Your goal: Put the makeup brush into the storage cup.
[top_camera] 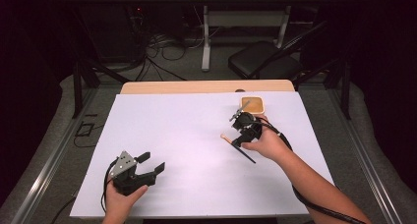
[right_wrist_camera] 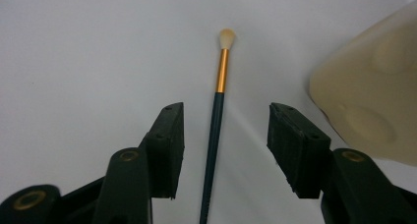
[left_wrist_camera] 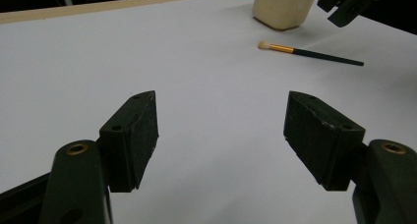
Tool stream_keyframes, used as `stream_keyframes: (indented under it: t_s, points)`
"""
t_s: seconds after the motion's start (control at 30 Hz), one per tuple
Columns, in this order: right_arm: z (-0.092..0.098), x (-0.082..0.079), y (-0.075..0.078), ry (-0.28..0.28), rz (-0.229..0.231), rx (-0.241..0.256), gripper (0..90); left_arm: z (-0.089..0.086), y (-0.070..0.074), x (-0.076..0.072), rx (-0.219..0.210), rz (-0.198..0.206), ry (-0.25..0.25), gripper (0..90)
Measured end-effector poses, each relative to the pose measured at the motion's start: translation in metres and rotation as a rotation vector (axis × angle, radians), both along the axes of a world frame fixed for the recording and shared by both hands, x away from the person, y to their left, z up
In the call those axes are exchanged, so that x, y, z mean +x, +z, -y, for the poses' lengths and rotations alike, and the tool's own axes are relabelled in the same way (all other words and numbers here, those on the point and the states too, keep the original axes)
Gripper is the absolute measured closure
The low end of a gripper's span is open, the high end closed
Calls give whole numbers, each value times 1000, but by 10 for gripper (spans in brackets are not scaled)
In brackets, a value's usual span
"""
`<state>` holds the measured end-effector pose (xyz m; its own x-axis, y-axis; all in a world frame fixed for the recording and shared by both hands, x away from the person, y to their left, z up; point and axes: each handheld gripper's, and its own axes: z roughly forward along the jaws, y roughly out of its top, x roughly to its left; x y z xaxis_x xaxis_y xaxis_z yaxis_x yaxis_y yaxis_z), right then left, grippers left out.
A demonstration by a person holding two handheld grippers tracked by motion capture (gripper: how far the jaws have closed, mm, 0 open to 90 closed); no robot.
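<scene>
A thin paintbrush with a dark green handle, gold ferrule and pale tip lies on the white sheet at the right. My right gripper hovers open over it. In the right gripper view the brush runs between the jaws of that gripper, touching neither. A cream cup with a brown inside stands just beyond; its wall is close on the right. My left gripper rests open near the front left, holding nothing. From the left gripper the brush and cup lie far ahead.
The white sheet covers most of a wooden table. Beyond the table are a black chair, a desk frame and cables on the floor. The right gripper's cable trails along the forearm.
</scene>
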<state>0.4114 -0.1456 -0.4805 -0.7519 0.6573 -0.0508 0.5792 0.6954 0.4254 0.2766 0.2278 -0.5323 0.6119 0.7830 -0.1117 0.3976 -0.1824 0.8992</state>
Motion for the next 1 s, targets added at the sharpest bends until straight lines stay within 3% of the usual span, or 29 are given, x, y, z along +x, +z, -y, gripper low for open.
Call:
stream_keyframes:
  t_s: [0.13,0.17,0.27,0.33,0.5,0.57,1.0]
  points:
    - [0,1,-3,-3,-5,6,512,0,0,0,0,-1,1,296]
    - [-1,1,-2,-8,-16,-14,512,0,0,0,1,-1,1,296]
    - [-3,0,-7,-6,3,-11,514,0,0,0,0,0,2,298]
    - [-4,1,-7,11,-13,-38,520,-1,0,0,-1,-1,0,299]
    - [-10,2,-9,5,-4,-62,521,-2,0,0,-4,-3,1,300]
    - [-10,3,-10,6,5,-50,523,-2,0,0,-5,-3,-2,301]
    - [-26,8,-15,9,-28,-76,629,0,-1,1,-4,-13,-20,311]
